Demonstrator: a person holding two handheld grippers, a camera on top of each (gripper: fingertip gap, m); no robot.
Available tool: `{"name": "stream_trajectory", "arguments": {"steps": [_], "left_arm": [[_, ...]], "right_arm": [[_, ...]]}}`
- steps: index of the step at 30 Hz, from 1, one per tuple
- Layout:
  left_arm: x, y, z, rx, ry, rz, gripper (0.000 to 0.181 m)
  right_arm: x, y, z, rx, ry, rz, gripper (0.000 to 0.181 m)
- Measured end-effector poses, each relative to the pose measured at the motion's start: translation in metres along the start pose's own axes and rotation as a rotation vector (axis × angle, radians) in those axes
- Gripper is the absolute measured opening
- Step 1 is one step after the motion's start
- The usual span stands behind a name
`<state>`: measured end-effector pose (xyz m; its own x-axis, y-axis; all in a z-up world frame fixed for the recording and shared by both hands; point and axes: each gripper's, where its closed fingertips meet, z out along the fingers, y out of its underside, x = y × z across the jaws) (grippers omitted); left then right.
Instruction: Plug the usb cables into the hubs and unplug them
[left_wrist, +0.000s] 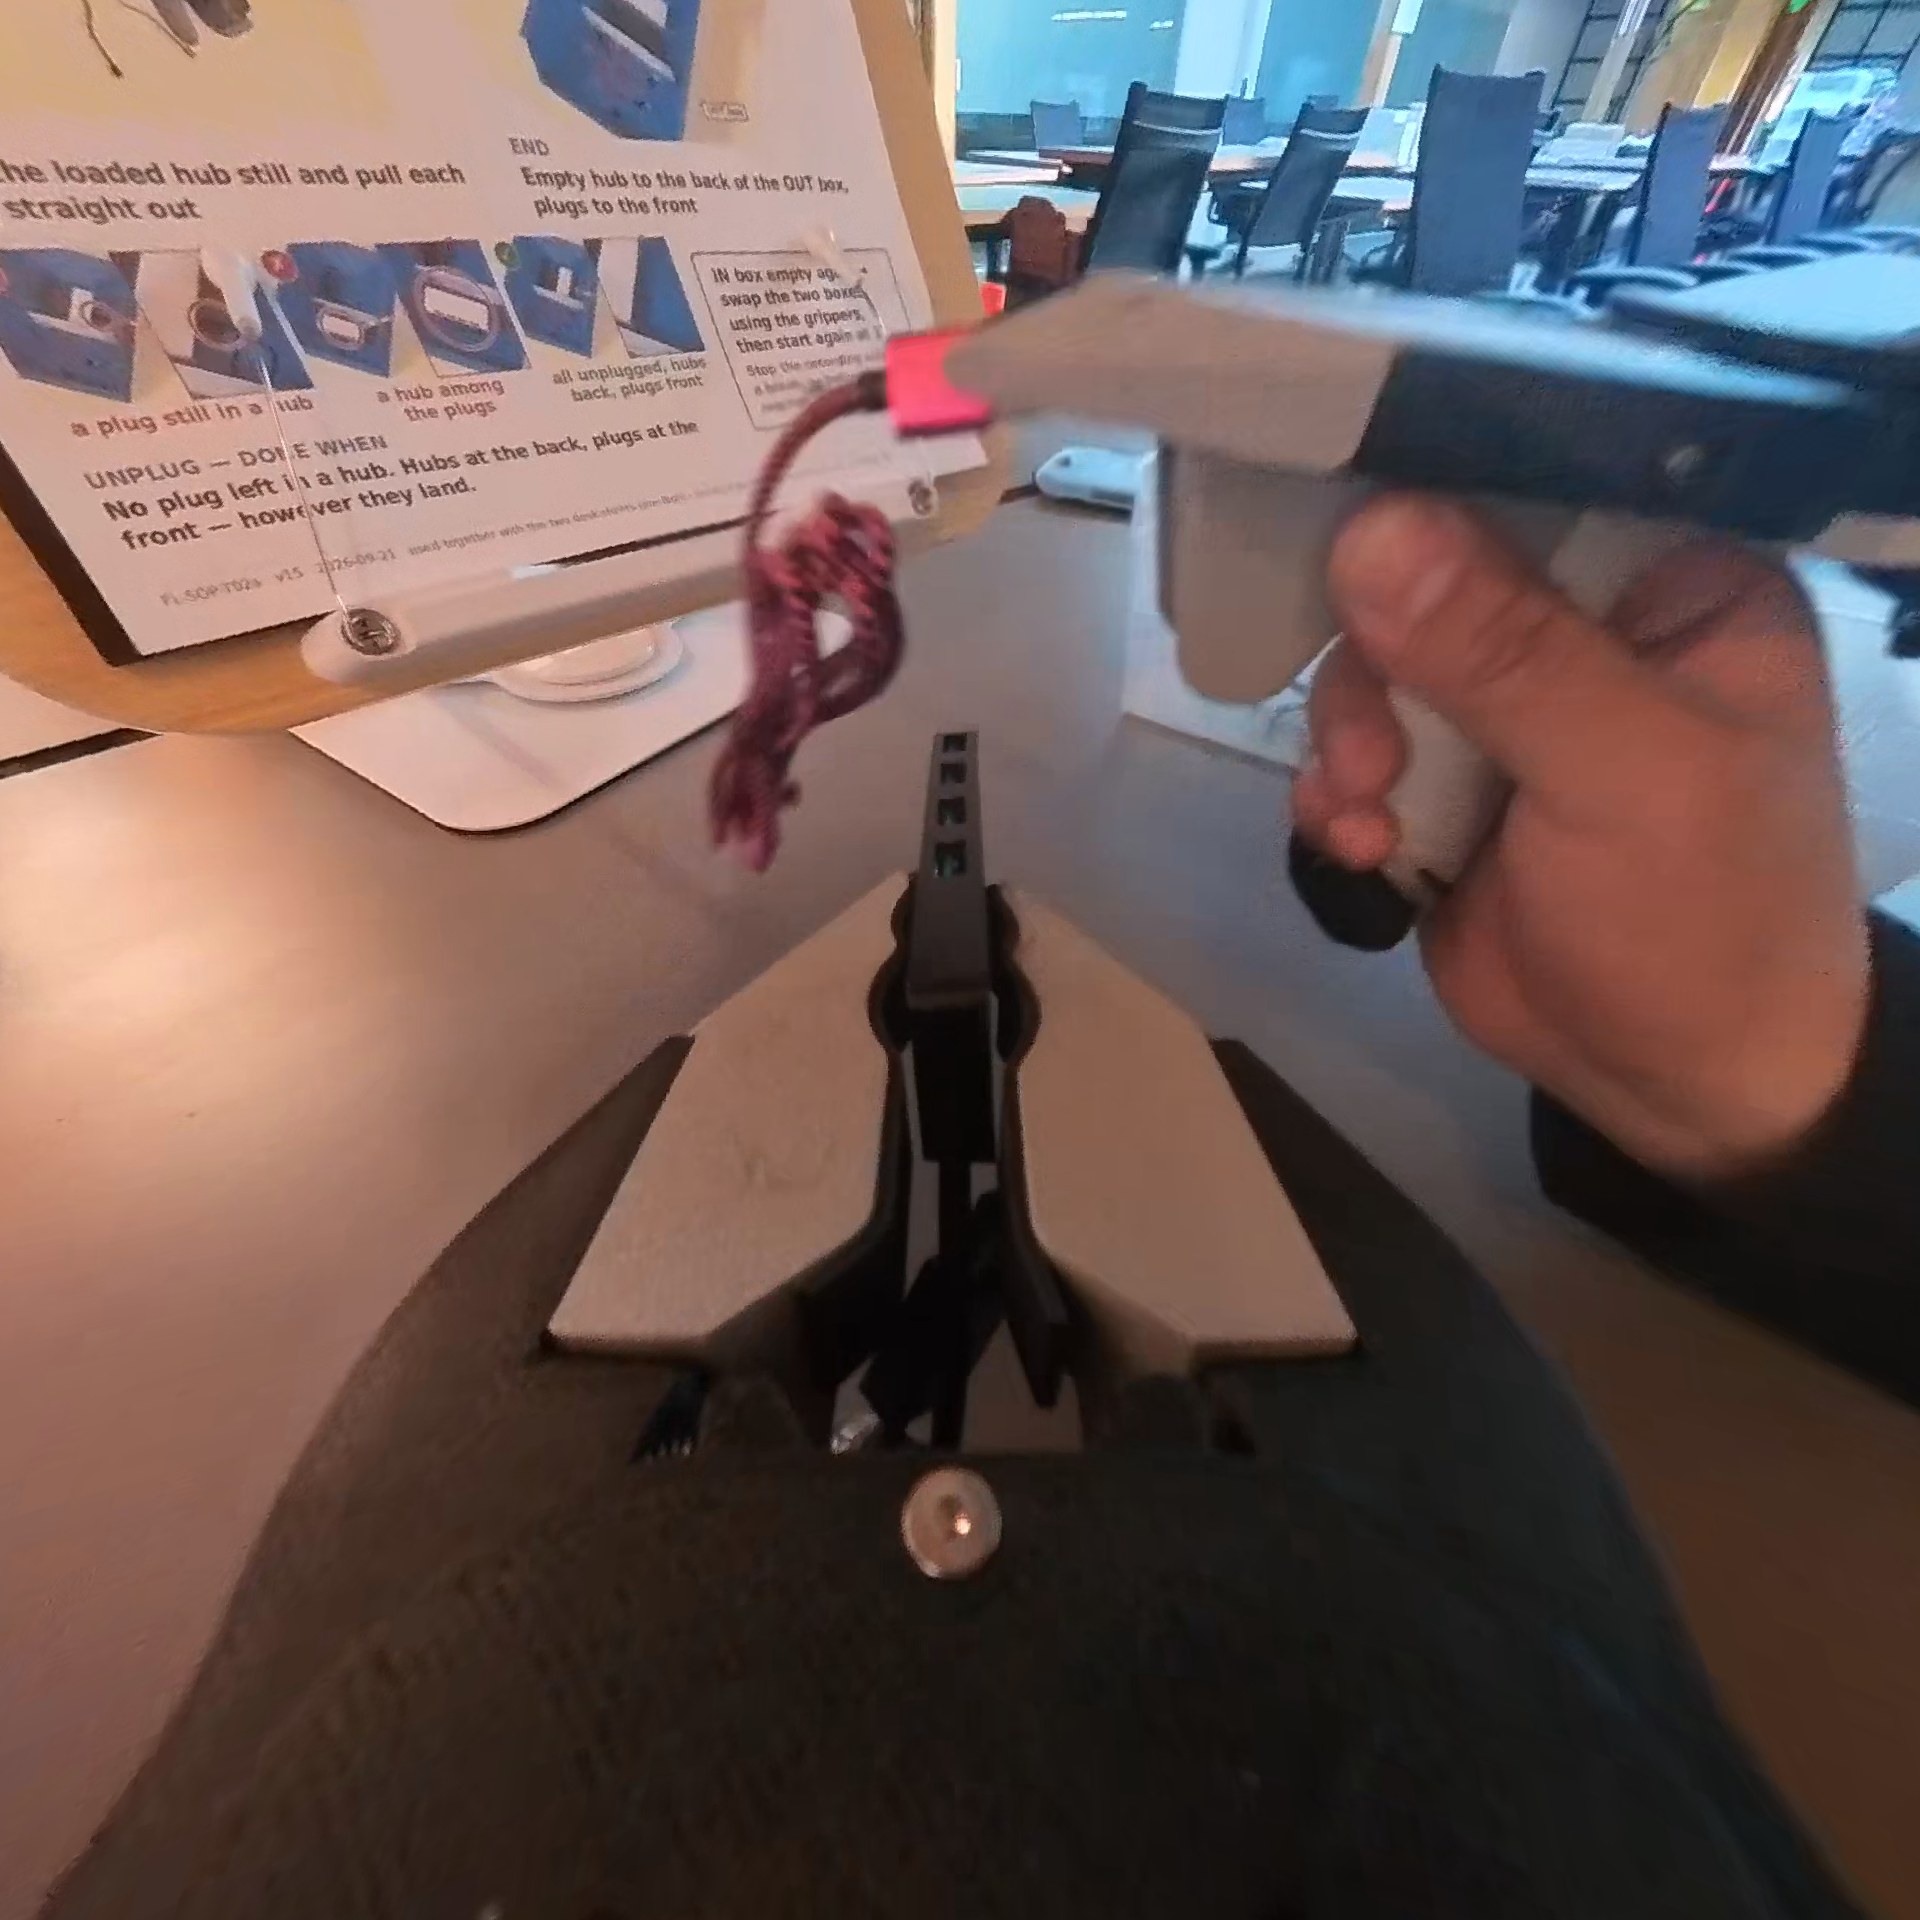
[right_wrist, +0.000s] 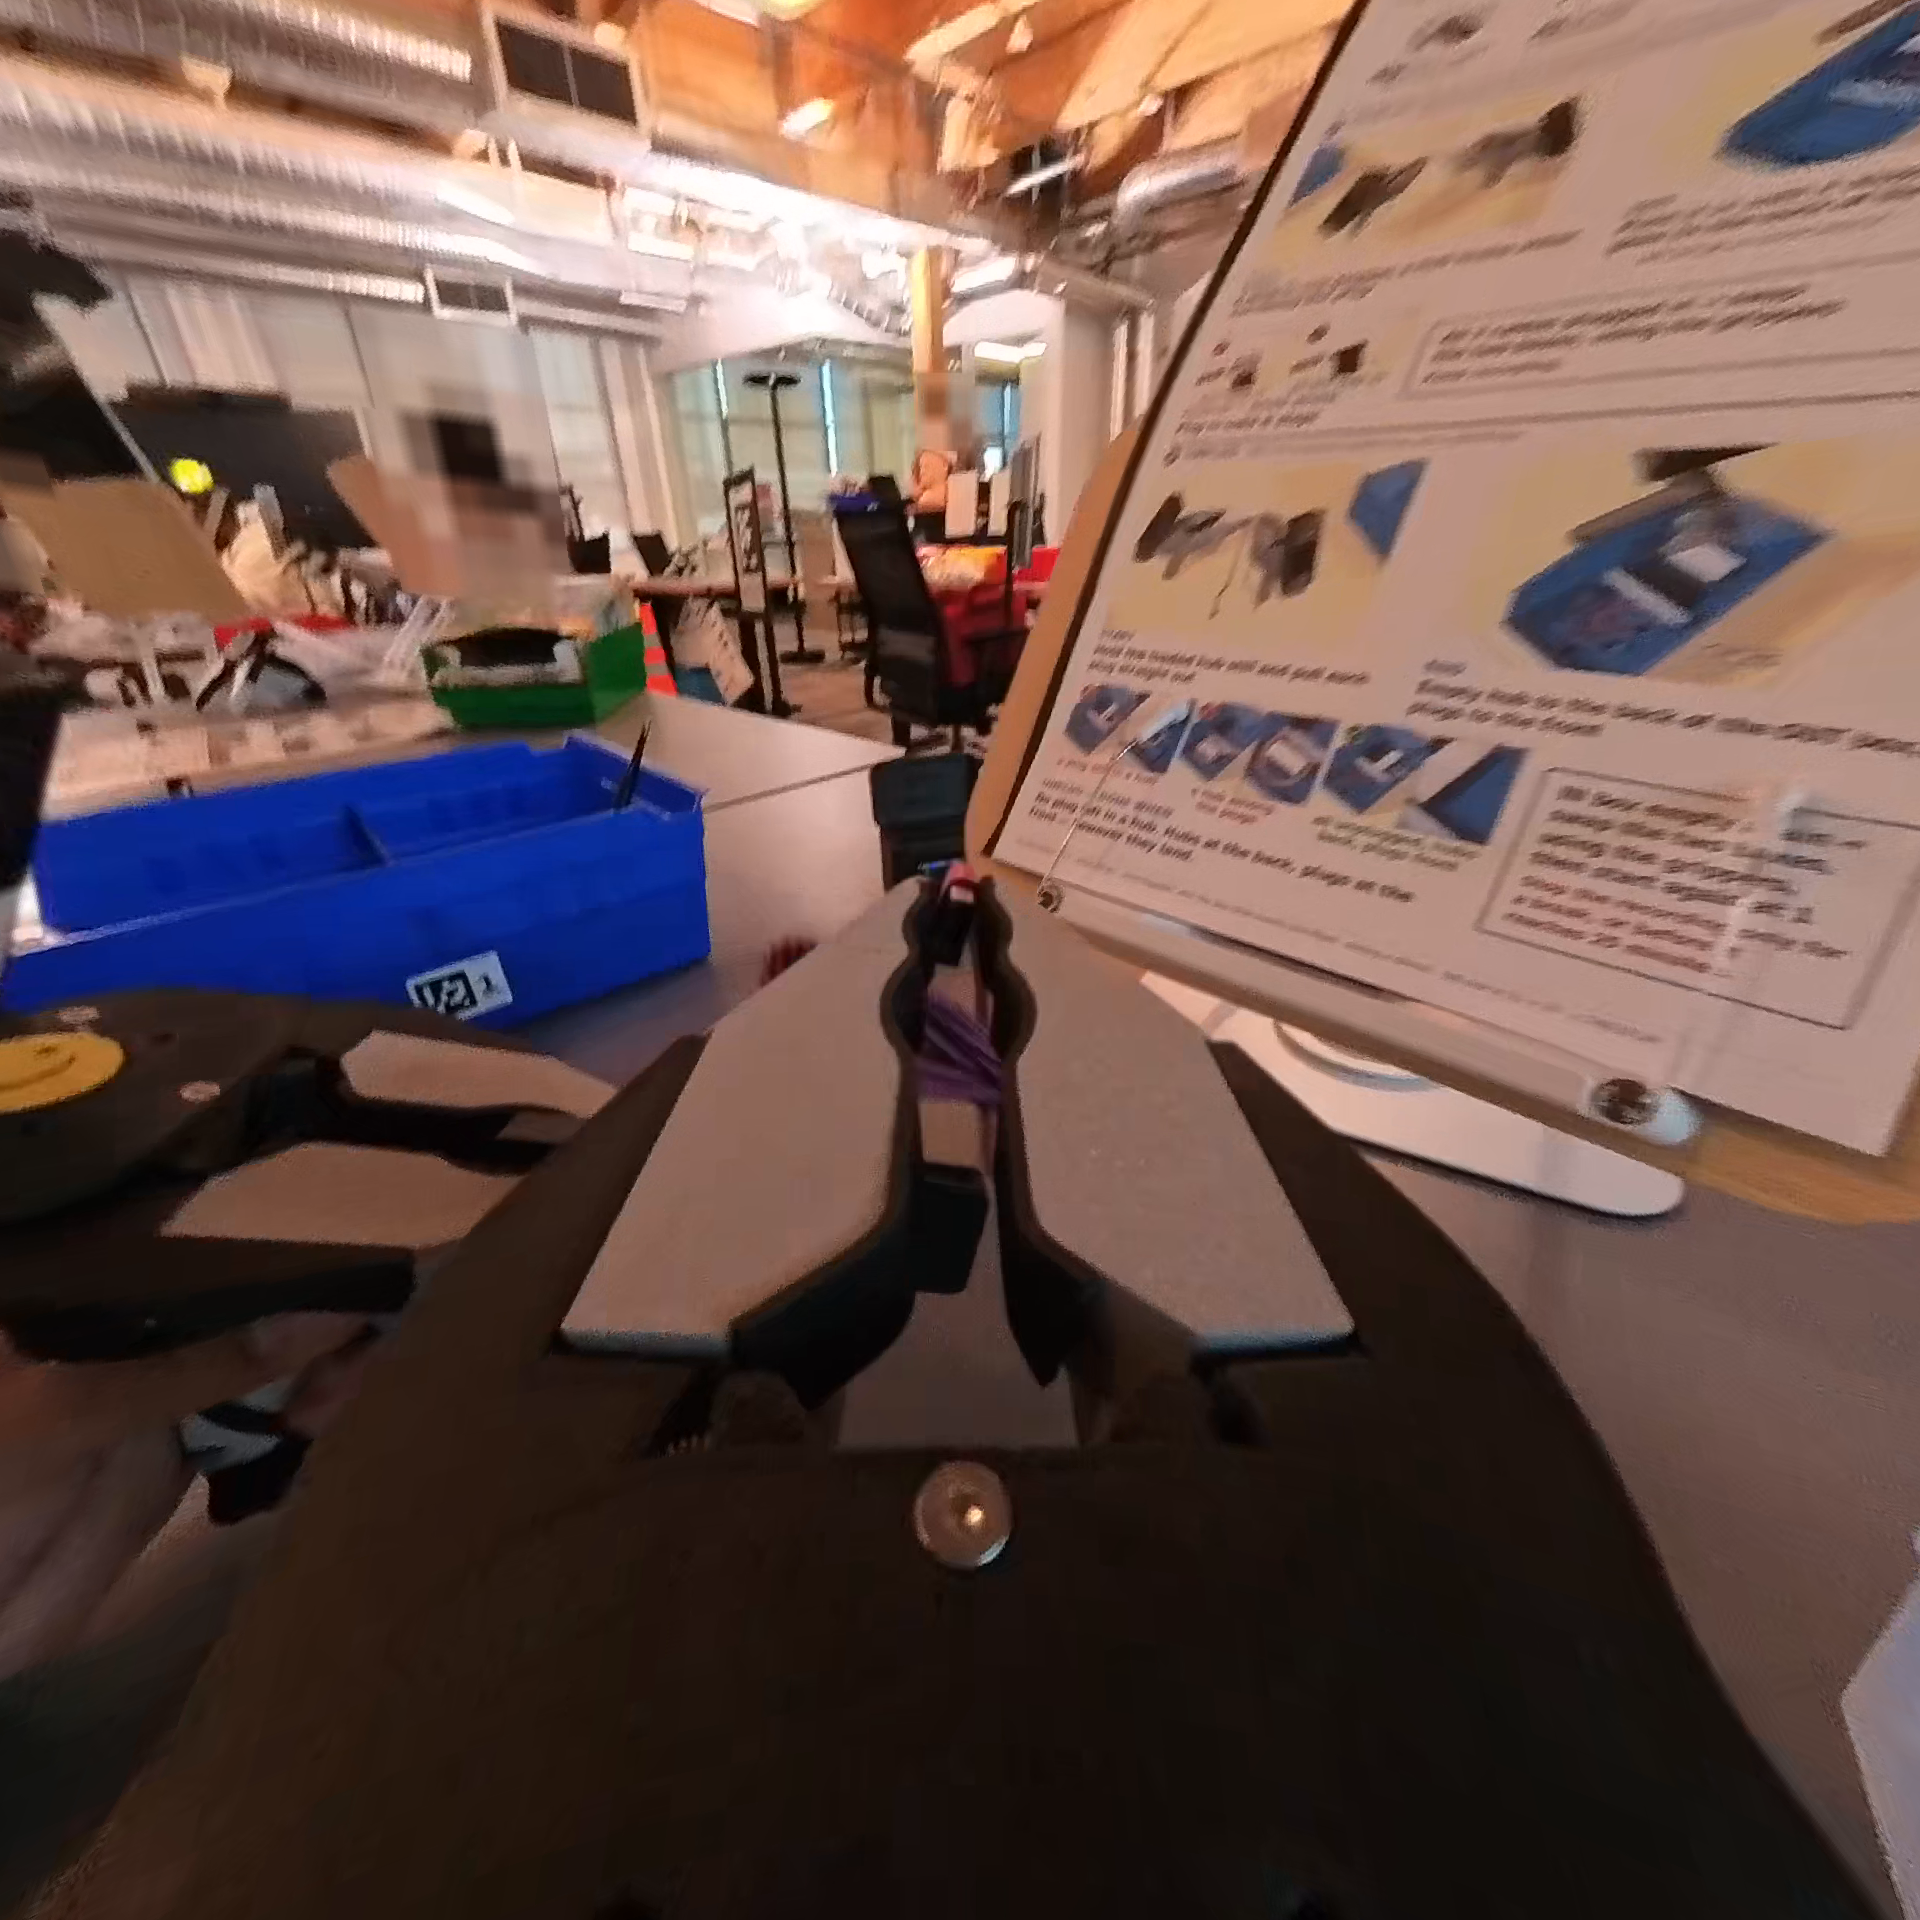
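Observation:
In the left wrist view my left gripper (left_wrist: 951, 914) is shut on a slim black USB hub (left_wrist: 954, 831) that sticks forward past the fingertips with its row of ports facing up. My right gripper (left_wrist: 940, 384) reaches in from the right, held by a hand (left_wrist: 1558, 831), and is shut on a red USB plug (left_wrist: 928, 382). Its braided red-purple cable (left_wrist: 821, 623) hangs in a bundle above and left of the hub. In the right wrist view my right gripper (right_wrist: 956, 904) is shut on that plug (right_wrist: 956, 896), with cable (right_wrist: 961, 1049) between the fingers.
An instruction board (left_wrist: 416, 343) on a white stand (left_wrist: 499, 769) stands at the left back; it shows at right in the right wrist view (right_wrist: 1507, 623). A blue divided bin (right_wrist: 364, 873) sits on the grey table (left_wrist: 312, 987). My left gripper (right_wrist: 260, 1132) shows low left there. The gap from one gripper's tips to the other's is roughly 9 cm.

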<state>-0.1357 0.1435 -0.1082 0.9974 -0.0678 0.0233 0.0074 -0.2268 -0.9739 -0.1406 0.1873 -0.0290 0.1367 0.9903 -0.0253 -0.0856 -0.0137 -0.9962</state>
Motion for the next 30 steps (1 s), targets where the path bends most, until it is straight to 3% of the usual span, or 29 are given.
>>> {"name": "stream_trajectory", "arguments": {"steps": [4,10,19,24,30], "left_arm": [[0.001,0.004,0.002,-0.023,-0.013,0.036,0.008],[0.004,0.008,0.005,-0.052,0.001,0.055,0.008],[0.012,0.016,0.009,-0.086,0.054,0.042,0.009],[0.014,0.022,0.012,-0.119,0.044,0.086,0.008],[0.017,0.027,0.015,-0.142,0.065,0.081,0.009]], "right_arm": [[0.009,-0.035,-0.022,0.069,0.025,0.012,0.003],[0.036,-0.091,-0.051,-0.013,-0.026,0.029,0.002],[0.13,-0.166,-0.116,-0.022,0.163,-0.068,0.003],[0.189,-0.166,-0.138,-0.063,0.279,-0.03,0.003],[0.226,-0.139,-0.145,-0.155,0.342,-0.007,0.003]]}}
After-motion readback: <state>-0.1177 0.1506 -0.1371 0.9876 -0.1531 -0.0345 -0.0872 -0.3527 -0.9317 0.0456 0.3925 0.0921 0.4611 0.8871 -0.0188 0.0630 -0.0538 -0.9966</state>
